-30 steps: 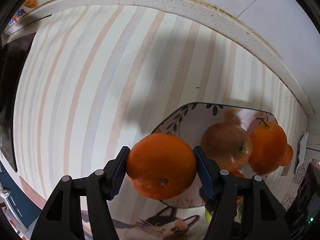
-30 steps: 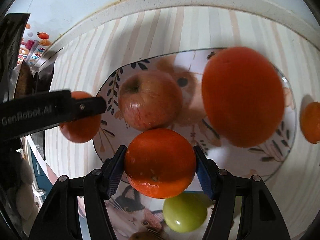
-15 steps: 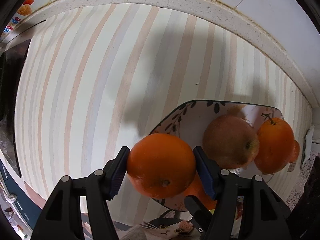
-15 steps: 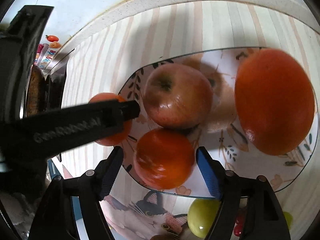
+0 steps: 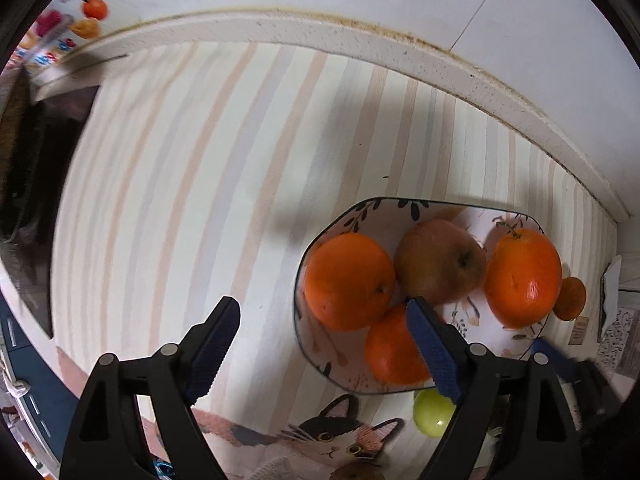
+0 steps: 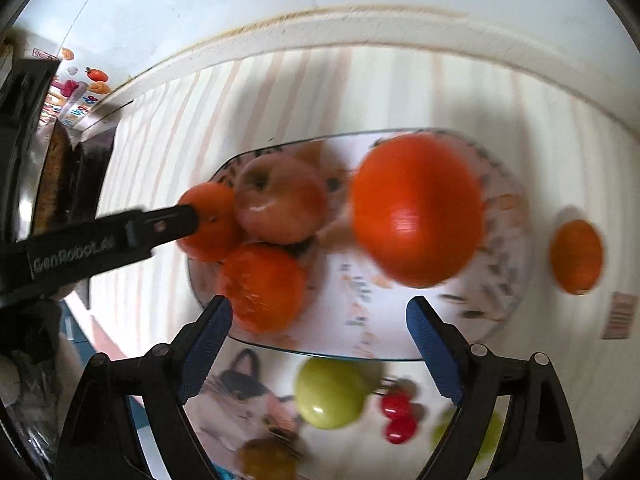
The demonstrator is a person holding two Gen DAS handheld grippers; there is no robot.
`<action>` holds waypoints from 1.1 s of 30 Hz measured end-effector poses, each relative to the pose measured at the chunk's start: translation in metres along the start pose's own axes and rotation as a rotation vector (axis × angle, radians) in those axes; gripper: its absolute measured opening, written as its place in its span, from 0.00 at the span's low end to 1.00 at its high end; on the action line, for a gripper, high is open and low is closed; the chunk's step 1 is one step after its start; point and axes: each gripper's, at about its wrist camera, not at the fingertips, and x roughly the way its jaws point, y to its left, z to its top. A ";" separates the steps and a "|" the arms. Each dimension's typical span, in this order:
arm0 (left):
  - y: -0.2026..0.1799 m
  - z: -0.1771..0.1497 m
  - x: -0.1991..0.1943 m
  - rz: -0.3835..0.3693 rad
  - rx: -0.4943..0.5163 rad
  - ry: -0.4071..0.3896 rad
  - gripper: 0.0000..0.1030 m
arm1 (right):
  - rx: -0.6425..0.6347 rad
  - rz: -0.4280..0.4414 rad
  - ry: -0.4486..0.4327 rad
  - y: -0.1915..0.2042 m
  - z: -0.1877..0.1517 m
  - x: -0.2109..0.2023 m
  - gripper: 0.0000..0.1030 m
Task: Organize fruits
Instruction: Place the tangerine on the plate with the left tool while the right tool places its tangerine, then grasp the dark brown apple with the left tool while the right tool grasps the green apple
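Note:
A patterned plate [image 5: 360, 216] [image 6: 500, 320] on the striped cloth holds three oranges and a reddish apple [image 5: 438, 262] [image 6: 280, 200]. In the left wrist view the oranges lie at the left [image 5: 348, 282], front [image 5: 394, 350] and right [image 5: 522, 276]. My left gripper [image 5: 326, 348] is open and empty, just left of and above the plate. My right gripper [image 6: 320, 350] is open and empty, above the plate's near edge. The big orange [image 6: 416, 210] is blurred in the right wrist view.
A small orange [image 6: 576, 256] lies on the cloth right of the plate. A green fruit [image 6: 330, 394], red cherries [image 6: 398, 416] and a brownish fruit [image 6: 268, 456] lie on a cat-print mat near me. A dark object [image 5: 28, 184] stands at the far left. A raised counter edge runs along the back.
Both grippers opened and let go of their oranges, which now lie on the plate. Both grippers have drawn back from the plate.

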 end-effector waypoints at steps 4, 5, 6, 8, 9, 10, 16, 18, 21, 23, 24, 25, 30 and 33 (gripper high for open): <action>0.002 -0.016 -0.017 0.028 -0.002 -0.049 0.82 | -0.031 -0.078 -0.047 -0.003 -0.005 -0.019 0.92; 0.002 -0.019 -0.020 0.033 0.001 -0.061 0.82 | -0.034 -0.091 -0.054 -0.005 -0.006 -0.023 0.92; 0.000 -0.026 -0.026 0.038 0.005 -0.075 0.82 | -0.033 -0.100 -0.062 -0.008 -0.009 -0.029 0.92; -0.005 -0.035 -0.032 0.039 0.006 -0.098 0.82 | -0.036 -0.113 -0.073 -0.012 -0.013 -0.037 0.92; -0.007 -0.042 -0.038 0.035 0.005 -0.112 0.82 | -0.040 -0.123 -0.084 -0.013 -0.016 -0.043 0.92; -0.011 -0.045 -0.040 0.028 0.003 -0.121 0.82 | -0.045 -0.130 -0.094 -0.018 -0.020 -0.049 0.92; -0.024 -0.071 -0.068 0.001 -0.014 -0.185 0.82 | -0.066 -0.141 -0.154 -0.022 -0.041 -0.085 0.92; -0.026 -0.078 -0.075 0.007 -0.011 -0.212 0.82 | -0.072 -0.136 -0.169 -0.023 -0.049 -0.097 0.92; -0.029 -0.091 -0.091 0.007 -0.011 -0.252 0.82 | -0.082 -0.126 -0.198 -0.024 -0.065 -0.117 0.92; -0.031 -0.103 -0.104 -0.001 -0.014 -0.276 0.82 | -0.087 -0.121 -0.212 -0.024 -0.074 -0.127 0.92; -0.031 -0.106 -0.109 -0.005 -0.016 -0.283 0.82 | -0.089 -0.114 -0.221 -0.024 -0.080 -0.133 0.92; -0.032 -0.113 -0.116 -0.009 -0.017 -0.297 0.82 | -0.091 -0.109 -0.230 -0.024 -0.085 -0.140 0.92; -0.034 -0.137 -0.143 -0.006 -0.010 -0.361 0.82 | -0.111 -0.100 -0.287 -0.024 -0.108 -0.173 0.92; -0.036 -0.151 -0.156 -0.023 -0.010 -0.382 0.82 | -0.121 -0.089 -0.314 -0.022 -0.122 -0.191 0.92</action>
